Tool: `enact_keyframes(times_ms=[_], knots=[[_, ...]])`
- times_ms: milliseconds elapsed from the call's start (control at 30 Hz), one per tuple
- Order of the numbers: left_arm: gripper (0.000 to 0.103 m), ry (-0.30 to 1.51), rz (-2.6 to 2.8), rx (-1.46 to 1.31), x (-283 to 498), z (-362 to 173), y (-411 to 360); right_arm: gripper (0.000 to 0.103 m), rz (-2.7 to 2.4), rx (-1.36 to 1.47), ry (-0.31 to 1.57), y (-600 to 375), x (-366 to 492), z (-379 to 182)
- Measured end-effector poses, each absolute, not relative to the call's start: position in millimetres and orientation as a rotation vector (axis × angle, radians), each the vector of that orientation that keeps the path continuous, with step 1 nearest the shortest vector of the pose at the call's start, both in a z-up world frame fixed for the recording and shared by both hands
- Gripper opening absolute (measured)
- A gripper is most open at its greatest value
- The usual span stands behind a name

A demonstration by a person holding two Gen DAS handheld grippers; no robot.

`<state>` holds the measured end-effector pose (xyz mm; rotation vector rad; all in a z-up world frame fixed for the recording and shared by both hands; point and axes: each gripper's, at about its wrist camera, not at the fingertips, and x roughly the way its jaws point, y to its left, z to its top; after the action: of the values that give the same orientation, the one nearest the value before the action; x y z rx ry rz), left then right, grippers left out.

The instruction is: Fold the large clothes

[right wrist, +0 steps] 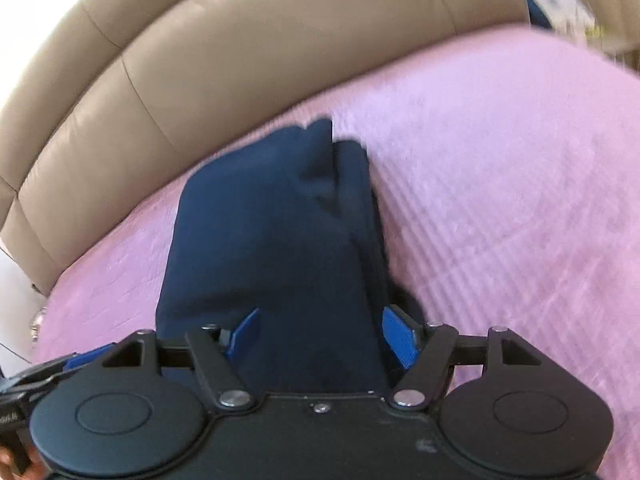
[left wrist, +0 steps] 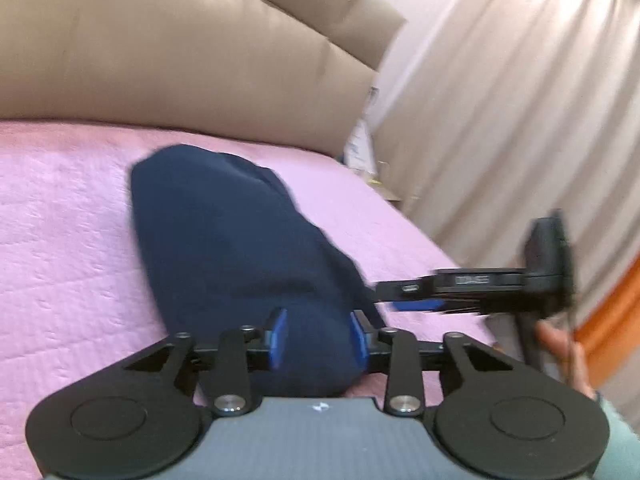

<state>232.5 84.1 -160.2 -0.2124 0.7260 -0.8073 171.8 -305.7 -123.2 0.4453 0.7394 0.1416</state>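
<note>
Left wrist view: left claw (left wrist: 318, 336) sat with its blue pads (left wrist: 277, 338) spread about as wide as the near end of the navy garment (left wrist: 240, 248), cloth bulging between them. Whether the pads actually pinched it, I couldn't tell; blur didn't help. Right claw (left wrist: 416, 304) showed at the right, side-on, tips at the garment's near right edge.

Right wrist view: right claw (right wrist: 320, 338) looked much the same, pads (right wrist: 398, 340) apart, navy cloth filling the gap and running under the body. Grip unclear there too.

Garment (right wrist: 272, 240) lay on the pink bedspread (right wrist: 500, 200) as a long narrow bundle, already folded lengthwise by the look of it, far end pointing at the tan headboard (right wrist: 240, 40). Layers at the far end looked uneven.

My read: step in hand was taking the near end to fold it over toward the far end. To do it well:
- close both claws on all layers, not just the top one
- lift both together, level
- keep the near edge taut between claws
- land edge on edge, then press flat
</note>
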Motion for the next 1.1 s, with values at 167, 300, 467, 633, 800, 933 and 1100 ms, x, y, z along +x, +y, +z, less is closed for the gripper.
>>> enact_keyframes(times_ms=[167, 300, 467, 633, 800, 933, 1100], knots=[[0.043, 0.735, -0.668, -0.217, 241.5, -161.8, 84.5, 0.082, 0.107, 0.424, 0.685, -308.9, 169.7, -121.8], [0.047, 0.717, -0.643, -0.15, 239.0, -159.9, 79.5, 0.082, 0.095, 0.448, 0.675, -313.1, 173.2, -129.7], [0.048, 0.708, -0.625, -0.063, 228.7, -167.3, 60.0, 0.082, 0.077, 0.311, 0.678, -288.0, 177.5, -135.4], [0.051, 0.712, -0.572, -0.098, 231.5, -172.7, 60.4, 0.082, 0.078, 0.262, 0.694, -275.5, 187.1, -143.0], [0.077, 0.733, -0.45, -0.146, 264.8, -173.5, 56.4, 0.084, 0.054, 0.296, 0.692, -286.6, 219.6, -151.6], [0.084, 0.877, -0.502, -0.255, 309.5, -187.9, 53.5, 0.088, 0.15, 0.407, 0.722, -309.1, 255.2, -164.9], [0.099, 0.941, -0.505, -0.395, 342.6, -213.4, 61.2, 0.098, 0.309, 0.573, 0.8, -336.6, 287.7, -192.0]])
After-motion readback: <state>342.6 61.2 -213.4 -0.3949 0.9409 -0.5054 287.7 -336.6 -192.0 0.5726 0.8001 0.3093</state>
